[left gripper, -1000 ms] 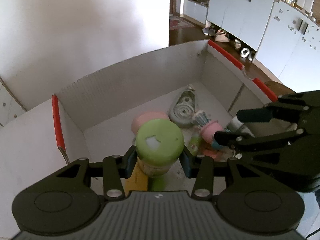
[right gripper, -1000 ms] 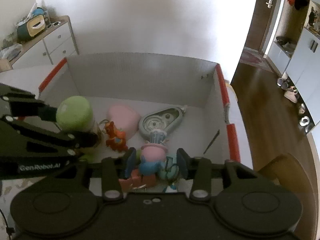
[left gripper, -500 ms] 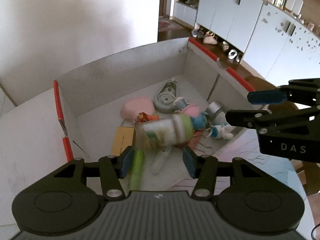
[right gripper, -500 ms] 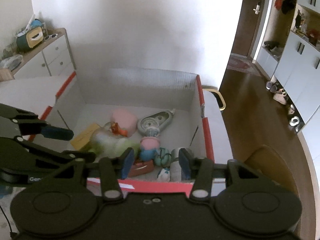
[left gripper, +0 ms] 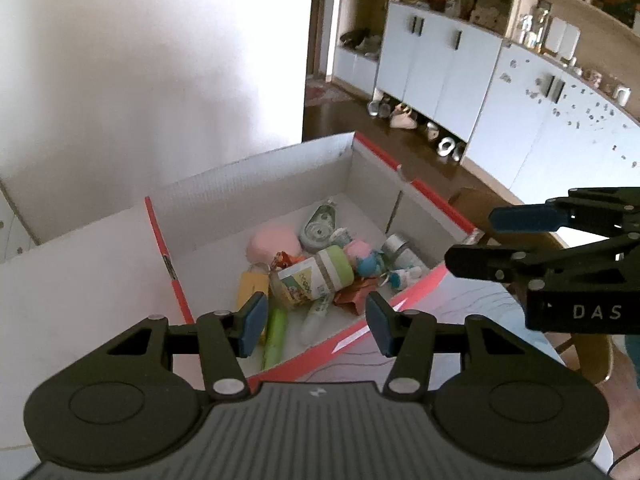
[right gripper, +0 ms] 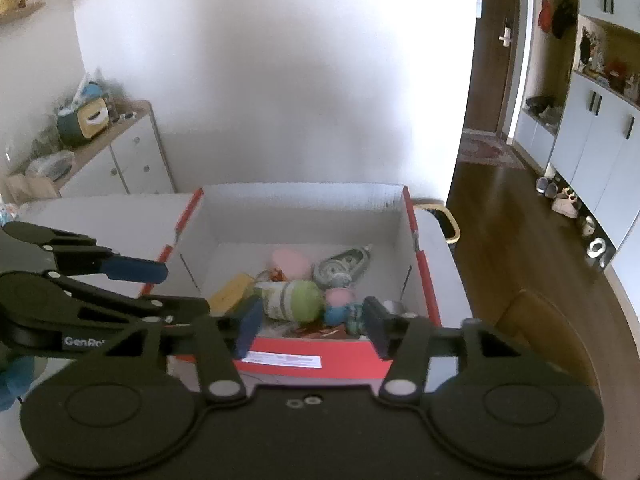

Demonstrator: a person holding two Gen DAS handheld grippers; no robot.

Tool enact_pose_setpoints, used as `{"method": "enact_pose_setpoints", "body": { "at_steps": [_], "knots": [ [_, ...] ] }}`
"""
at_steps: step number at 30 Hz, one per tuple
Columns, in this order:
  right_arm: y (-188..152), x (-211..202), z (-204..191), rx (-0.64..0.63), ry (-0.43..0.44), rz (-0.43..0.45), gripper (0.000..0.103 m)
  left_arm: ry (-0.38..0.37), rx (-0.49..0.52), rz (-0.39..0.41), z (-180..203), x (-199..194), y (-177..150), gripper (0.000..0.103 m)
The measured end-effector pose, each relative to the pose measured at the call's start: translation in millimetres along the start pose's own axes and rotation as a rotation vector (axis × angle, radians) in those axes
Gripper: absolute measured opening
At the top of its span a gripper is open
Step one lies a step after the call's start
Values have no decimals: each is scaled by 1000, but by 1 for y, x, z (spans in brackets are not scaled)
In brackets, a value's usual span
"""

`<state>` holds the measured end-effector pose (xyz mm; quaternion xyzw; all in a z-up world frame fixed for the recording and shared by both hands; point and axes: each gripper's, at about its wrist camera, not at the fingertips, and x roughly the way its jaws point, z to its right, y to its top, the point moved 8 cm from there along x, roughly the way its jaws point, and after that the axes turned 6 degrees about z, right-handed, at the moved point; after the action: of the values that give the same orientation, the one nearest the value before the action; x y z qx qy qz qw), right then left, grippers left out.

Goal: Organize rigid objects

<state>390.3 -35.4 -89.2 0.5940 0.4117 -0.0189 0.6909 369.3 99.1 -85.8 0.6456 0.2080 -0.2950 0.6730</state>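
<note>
A red-and-white cardboard box (left gripper: pixel 424 286) (right gripper: pixel 320 362) holds several objects. A green-lidded jar (left gripper: pixel 312 276) (right gripper: pixel 292 298) lies on its side among them, beside a pink toy (left gripper: pixel 274 242), a grey tape dispenser (left gripper: pixel 320 226) (right gripper: pixel 344 266), a pink-and-blue figure (left gripper: pixel 362 256) (right gripper: pixel 338 304) and a yellow block (left gripper: pixel 252 286) (right gripper: pixel 230 290). My left gripper (left gripper: pixel 314 322) is open and empty, above the box's near edge. My right gripper (right gripper: pixel 310 328) is open and empty, in front of the box's red wall. Each gripper shows in the other's view: the right one in the left wrist view (left gripper: pixel 500 240), the left one in the right wrist view (right gripper: pixel 180 286).
The box stands on a white table (left gripper: pixel 80 280). A white drawer cabinet (right gripper: pixel 120 160) with clutter on top stands at the left. White cupboards (left gripper: pixel 460 80) and shoes line the wooden floor at the right. A wooden chair (right gripper: pixel 532 328) stands by the table's right side.
My left gripper opened and let go of the green-lidded jar, which fell onto its side in the box. Both grippers drew back and up from the box.
</note>
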Motion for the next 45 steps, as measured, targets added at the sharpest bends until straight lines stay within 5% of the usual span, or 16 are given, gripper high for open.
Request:
{"method": "enact_pose_setpoints", "body": {
  "at_steps": [3, 21, 28, 32, 45],
  "knots": [
    [-1, -13, -6, 14, 5, 28, 67, -3, 18, 40, 1, -17, -1, 67],
    [-25, -89, -42, 72, 60, 182, 102, -57, 0, 153, 9, -83, -25, 83],
    [-35, -112, -48, 62, 35, 223, 103, -82, -16, 148, 14, -93, -37, 86],
    [-40, -122, -49, 70, 23, 239, 103, -96, -27, 158, 19, -99, -43, 101],
    [-50, -132, -44, 97, 3, 246, 103, -71, 11, 199, 29, -107, -46, 101]
  ]
}}
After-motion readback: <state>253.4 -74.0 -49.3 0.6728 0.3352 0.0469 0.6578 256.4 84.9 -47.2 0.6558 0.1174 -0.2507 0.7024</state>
